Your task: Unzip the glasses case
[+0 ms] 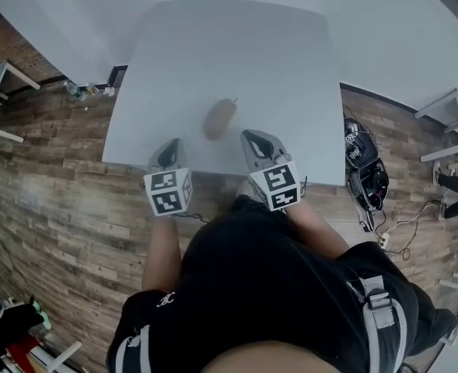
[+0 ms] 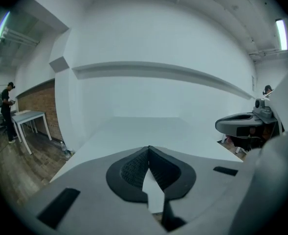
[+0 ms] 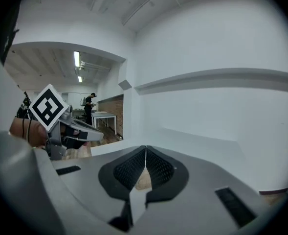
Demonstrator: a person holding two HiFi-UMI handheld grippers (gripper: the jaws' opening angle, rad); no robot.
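White table [image 1: 213, 45]: brown glasses case [image 1: 221, 117] near front edge, just ahead of left gripper [image 1: 172, 144] and right gripper [image 1: 249, 136], both closed, empty. Likely light, semi-rigid; pin body, pinch zipper pull.

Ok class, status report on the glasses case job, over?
Left gripper shut, empty. Right gripper shut, empty. Case on table just ahead, between them, untouched. Nothing between grippers and case.
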